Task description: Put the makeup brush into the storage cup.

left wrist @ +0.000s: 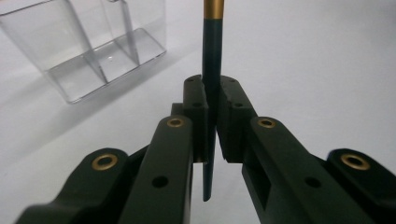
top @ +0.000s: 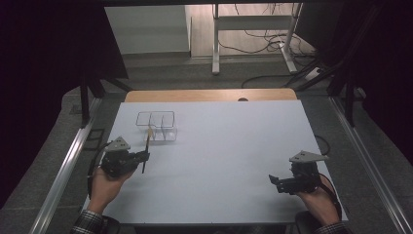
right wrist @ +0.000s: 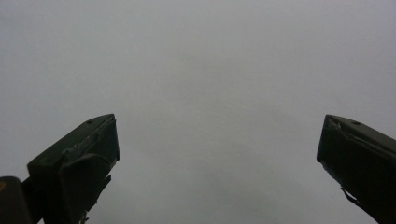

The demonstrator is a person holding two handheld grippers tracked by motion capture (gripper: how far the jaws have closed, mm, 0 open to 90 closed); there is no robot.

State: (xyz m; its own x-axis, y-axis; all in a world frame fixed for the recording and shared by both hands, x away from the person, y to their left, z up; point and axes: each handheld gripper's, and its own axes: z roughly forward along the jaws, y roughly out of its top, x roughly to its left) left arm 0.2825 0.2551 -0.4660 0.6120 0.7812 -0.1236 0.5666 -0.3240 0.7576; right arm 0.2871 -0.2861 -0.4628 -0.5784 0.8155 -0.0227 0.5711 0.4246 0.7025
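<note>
Two grippers hover over the table (top: 219,161). Left gripper (left wrist: 212,93) clamps a pencil (left wrist: 211,56) near the organizer (left wrist: 84,42); right gripper (right wrist: 217,154) gapes, holding nothing.

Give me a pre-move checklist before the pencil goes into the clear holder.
1. Grip: left gripper shut on the dark pencil - ok.
2. Pencil upright between the pads - ok.
3. Clear holder standing, open side up, compartments showing nothing inside - ok.
4. Pencil over a compartment: it is on the near side of the holder, not above it - not ok.
5. Right gripper open, holding nothing, far from the holder - ok.
6. Which pencil end points down - cannot tell.
</note>
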